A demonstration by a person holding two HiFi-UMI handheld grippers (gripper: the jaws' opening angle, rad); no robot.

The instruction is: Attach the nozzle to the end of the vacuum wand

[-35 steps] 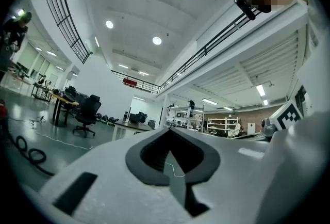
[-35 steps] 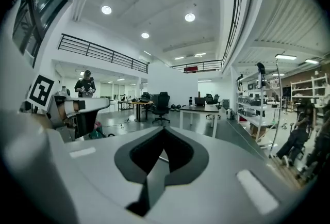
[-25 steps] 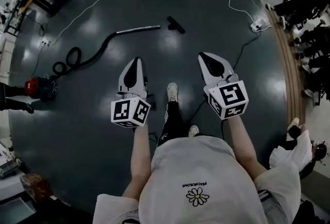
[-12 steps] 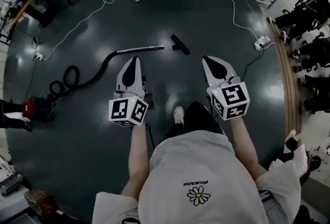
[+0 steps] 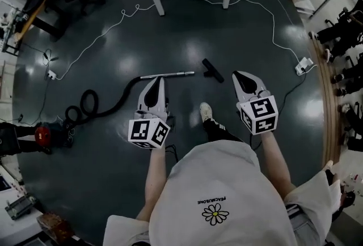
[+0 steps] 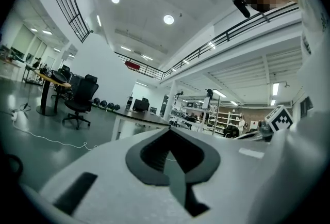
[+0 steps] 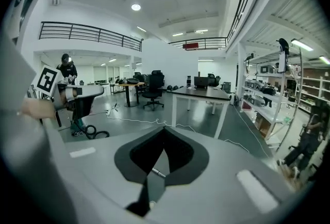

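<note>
Now nozzle [image 5: 213, 70] on floor, near right tool [image 5: 237, 74]

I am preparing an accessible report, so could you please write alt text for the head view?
Seen from above, a person stands on a dark floor holding a left gripper and a right gripper, both shut and empty. Just ahead lie a silver vacuum wand on a black hose and, apart from it, a black nozzle.
</note>
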